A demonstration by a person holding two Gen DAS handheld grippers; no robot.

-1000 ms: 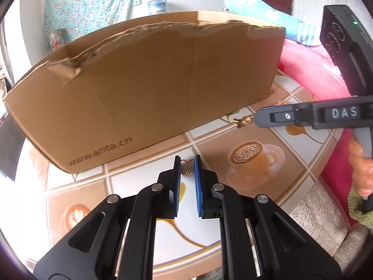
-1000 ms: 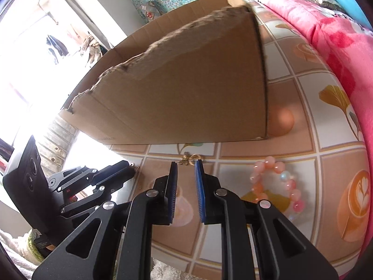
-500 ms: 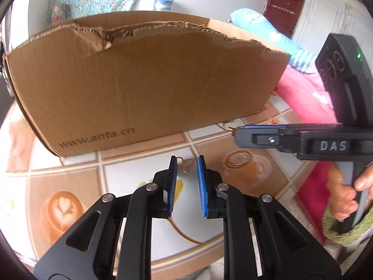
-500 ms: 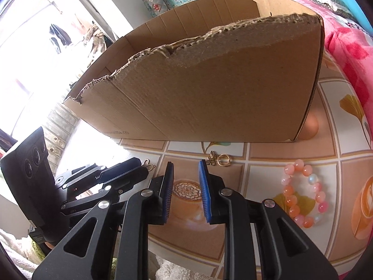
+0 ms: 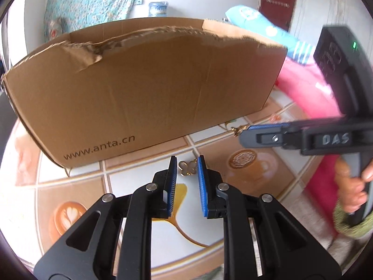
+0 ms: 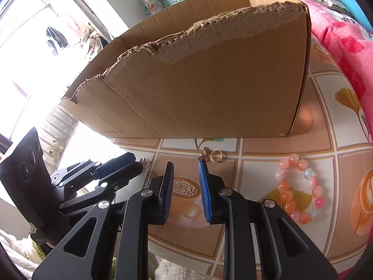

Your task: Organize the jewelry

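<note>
While both tongs hung over the patterned bench, the scene stood thus:

Left tongs: jaws apart by a narrow gap, blue pads bare, tips low over the bench; nothing was clamped.

Clover charm: small gold piece lying flat on the bench, just ahead of the left tongs and in line with the gap between the pads, not pinched by them.

Right tongs: jaws apart by a narrow gap, nothing between the pads; in the left view they reached in from the right side, gripped by a hand.

Butterfly ring: gold ring with a butterfly ornament, flat on the bench just past the right pad's tip; whether the tip touched it could not be told.

Bead bracelet: loop of pink, orange and pale beads lying on the bench to the right of the right tongs, apart from them.

Cardboard box: open-topped, its near wall torn along the top edge, standing on the bench behind all 3 pieces of jewelry, with a web address printed low on the wall.

Pink cloth: flowered fabric beyond the bench's right edge.
</note>
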